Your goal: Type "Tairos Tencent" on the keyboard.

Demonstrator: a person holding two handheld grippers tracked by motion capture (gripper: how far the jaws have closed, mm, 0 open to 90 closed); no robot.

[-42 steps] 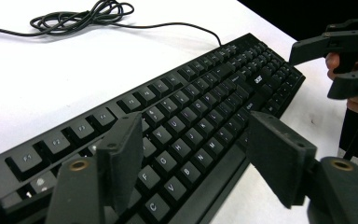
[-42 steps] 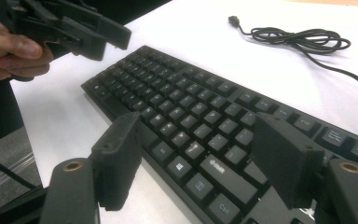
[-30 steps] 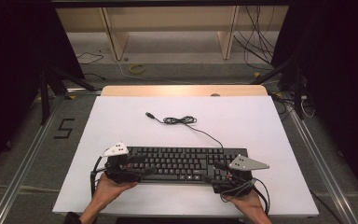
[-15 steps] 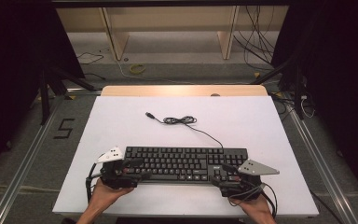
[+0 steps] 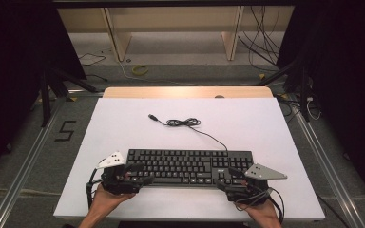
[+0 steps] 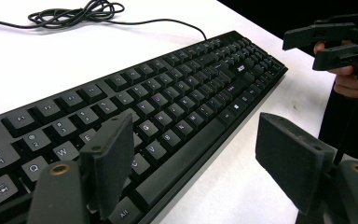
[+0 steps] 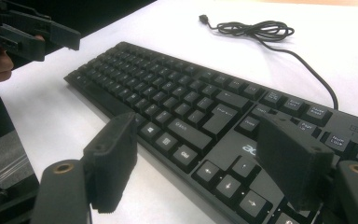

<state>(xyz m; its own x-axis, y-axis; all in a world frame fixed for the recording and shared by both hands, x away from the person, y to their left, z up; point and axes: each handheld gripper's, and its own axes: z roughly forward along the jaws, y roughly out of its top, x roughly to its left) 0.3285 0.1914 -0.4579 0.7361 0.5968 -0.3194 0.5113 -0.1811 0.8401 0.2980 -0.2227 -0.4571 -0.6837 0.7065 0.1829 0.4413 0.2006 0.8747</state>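
At the near edge of the white counter point(image 5: 266, 133), the keyboard point(image 5: 185, 166) lies flat between the left gripper point(image 5: 140, 180) and right gripper point(image 5: 225, 184), jaws wide open and empty; uneven closure could skew it or depress keys.

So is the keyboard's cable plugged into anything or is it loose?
Loose. The cable runs from the keyboard into a small coil, and its plug lies bare on the white table.
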